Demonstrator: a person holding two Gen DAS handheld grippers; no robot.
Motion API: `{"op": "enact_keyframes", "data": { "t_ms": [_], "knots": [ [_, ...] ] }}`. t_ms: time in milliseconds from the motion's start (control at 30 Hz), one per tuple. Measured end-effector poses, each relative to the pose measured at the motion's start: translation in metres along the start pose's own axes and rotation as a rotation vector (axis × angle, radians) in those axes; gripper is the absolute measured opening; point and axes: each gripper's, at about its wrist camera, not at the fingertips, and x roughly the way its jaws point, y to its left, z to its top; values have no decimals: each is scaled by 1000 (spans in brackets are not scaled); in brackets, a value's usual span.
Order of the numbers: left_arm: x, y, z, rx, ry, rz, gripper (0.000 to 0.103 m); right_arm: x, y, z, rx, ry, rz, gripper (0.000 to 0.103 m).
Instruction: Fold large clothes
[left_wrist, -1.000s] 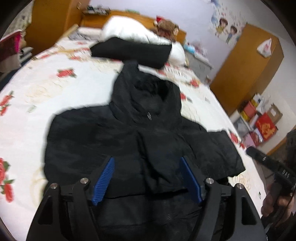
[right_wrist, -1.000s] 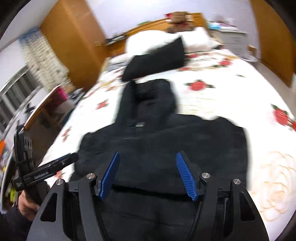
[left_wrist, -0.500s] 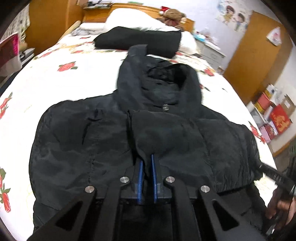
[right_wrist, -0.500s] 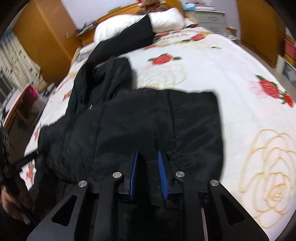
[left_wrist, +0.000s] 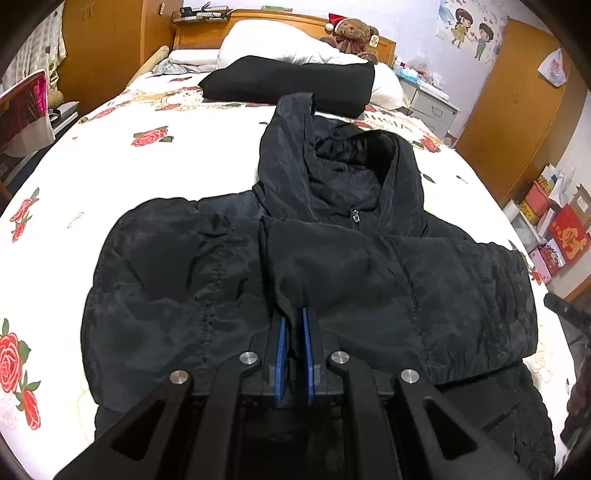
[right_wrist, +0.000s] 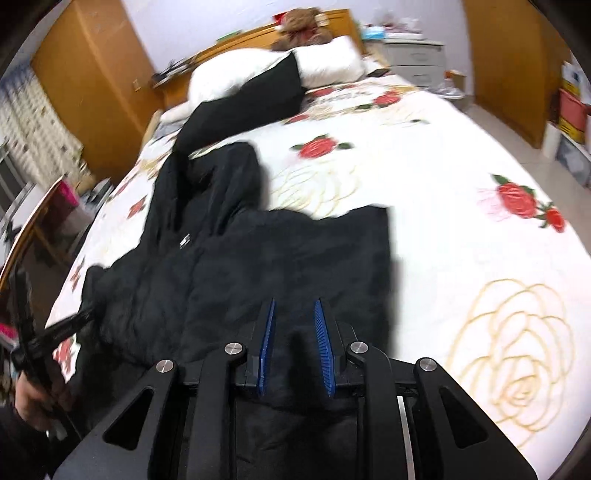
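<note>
A black hooded puffer jacket (left_wrist: 332, 266) lies on the bed with its sleeves folded across the chest and its hood toward the pillows. My left gripper (left_wrist: 293, 325) is shut on a pinch of the jacket's fabric near its lower middle. In the right wrist view the jacket (right_wrist: 258, 266) lies ahead and left. My right gripper (right_wrist: 293, 314) is nearly closed around a fold of the jacket's lower right part. The left gripper also shows at the far left of that view (right_wrist: 55, 332).
The bed has a white sheet with red roses (left_wrist: 110, 166). A folded black garment (left_wrist: 291, 85) leans on white pillows (left_wrist: 280, 48) at the headboard, by a teddy bear (left_wrist: 351, 33). Wooden wardrobes (left_wrist: 517, 110) and boxes (left_wrist: 554, 229) stand to the right.
Both grippers dropped to the jacket and closed from wide open onto its fabric. The right gripper's view has shifted a little; its jaws stand slightly wider than half a second ago.
</note>
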Motion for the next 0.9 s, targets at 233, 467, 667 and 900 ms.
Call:
{"op": "enact_keyframes", "data": {
  "t_ms": [233,467,667,900],
  "knots": [
    [14,9,-2,8,7,37,10,46,-7,-8,10,83,-29,23],
    [38,7,-9,36,12,51,11,79,-6,-16,-19,127,-66,23],
    [3,14,-7,19,-13,53,15,55,5,-5,-62,112,-93,23],
    [-44,36,12,-12,-127,73,23,16,27,12,-90,-9,-16,23]
  ]
}}
